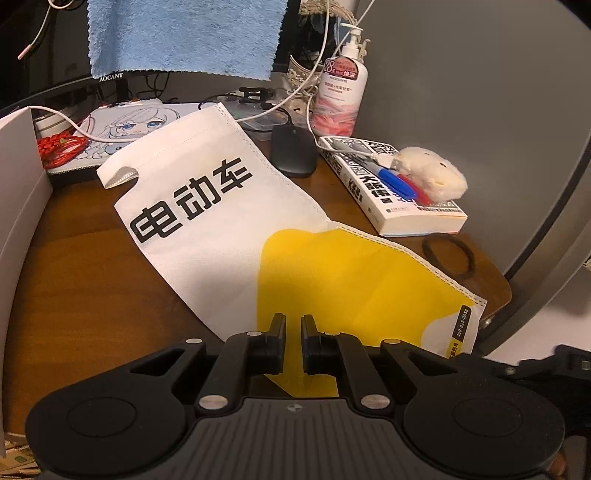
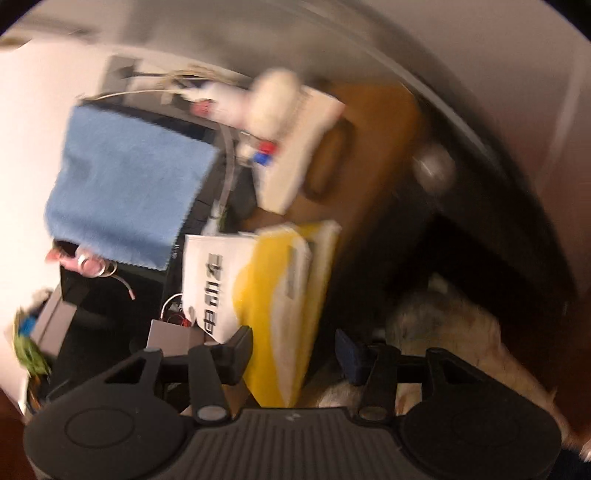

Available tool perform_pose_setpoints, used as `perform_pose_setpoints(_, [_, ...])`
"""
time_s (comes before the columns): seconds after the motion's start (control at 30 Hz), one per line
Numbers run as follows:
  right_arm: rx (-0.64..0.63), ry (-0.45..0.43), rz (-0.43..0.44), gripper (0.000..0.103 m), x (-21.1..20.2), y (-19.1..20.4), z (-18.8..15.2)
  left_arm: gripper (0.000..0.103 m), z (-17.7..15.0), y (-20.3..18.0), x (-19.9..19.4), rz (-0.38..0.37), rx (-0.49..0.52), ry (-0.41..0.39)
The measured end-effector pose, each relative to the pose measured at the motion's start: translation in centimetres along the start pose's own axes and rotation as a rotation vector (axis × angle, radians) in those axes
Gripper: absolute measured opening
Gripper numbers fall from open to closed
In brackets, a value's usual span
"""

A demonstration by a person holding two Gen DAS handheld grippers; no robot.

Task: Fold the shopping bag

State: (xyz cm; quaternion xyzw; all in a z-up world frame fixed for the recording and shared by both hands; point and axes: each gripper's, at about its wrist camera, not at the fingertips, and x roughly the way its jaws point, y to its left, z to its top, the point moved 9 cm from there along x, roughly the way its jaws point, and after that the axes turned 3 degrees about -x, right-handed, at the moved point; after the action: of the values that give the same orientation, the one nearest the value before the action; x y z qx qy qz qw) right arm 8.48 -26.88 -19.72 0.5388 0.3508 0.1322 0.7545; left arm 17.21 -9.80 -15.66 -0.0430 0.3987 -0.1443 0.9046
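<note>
Bag: the shopping bag (image 1: 236,229) lies flat on the brown surface (image 1: 85,266), running from far left to near right, white end with black print far, yellow end near. It looks already narrowed lengthwise, so a crosswise fold seems the step left.
Bag corner: the near right corner with its printed strip (image 1: 461,325) reaches the surface's edge, an easy place to take hold.
Left tool: the left tool (image 1: 293,334) hovers over the yellow end, its fingers (image 1: 277,332) drawn close with a thin gap. Whether cloth is pinched there I cannot tell.
Right tool: the right tool (image 2: 293,349) is spread wide and holds nothing. Its view is tilted and blurred, with the bag's yellow end (image 2: 280,295) between its fingers.
Clutter: a book (image 1: 391,188) with a plush toy (image 1: 432,173) on top lies just right of the bag, and a black mouse (image 1: 293,151) is close beyond it.
Risk: a fold carried toward the far end would probably brush the mouse or book.
Backdrop: a blue towel (image 1: 184,33) hangs at the far side, clear of the bag.
</note>
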Motion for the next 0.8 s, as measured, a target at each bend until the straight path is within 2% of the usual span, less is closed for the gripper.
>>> perform_pose_setpoints(0.1, [0.039, 0.011, 0.021, 0.046, 0.6, -0.5, -0.2, 0.008, -0.2, -0.2, -0.1, -0.005, -0.008, 0.006])
perform_pose_setpoints(0.17, [0.030, 0.000, 0.042, 0.019, 0.6, 0.0, -0.2, 0.008, -0.3, -0.3, -0.2, -0.012, -0.016, 0.010])
perform_pose_setpoints(0.27, [-0.048, -0.044, 0.033, 0.012, 0.0, 1.2, 0.1, 0.008, -0.6, -0.8, -0.4, -0.037, -0.012, 0.020])
perform_pose_setpoints(0.47, [-0.150, -0.137, 0.065, 0.008, -2.3, 3.9, 2.2, 0.008, -1.7, -2.6, -1.3, -0.082, 0.033, 0.028])
perform_pose_setpoints(0.6, [-0.236, -0.161, 0.051, 0.007, -3.3, 5.8, 3.9, 0.013, -1.4, -2.9, -2.7, -0.086, 0.073, -0.019])
perform_pose_setpoints(0.7, [-0.310, -0.154, 0.005, 0.007, -4.0, 7.1, 5.3, 0.013, -0.7, -2.1, -4.0, -0.049, 0.117, -0.083])
perform_pose_setpoints(0.8, [-0.382, -0.142, -0.036, 0.007, -4.8, 8.1, 6.6, 0.013, 0.3, -0.4, -4.7, -0.011, 0.119, -0.129])
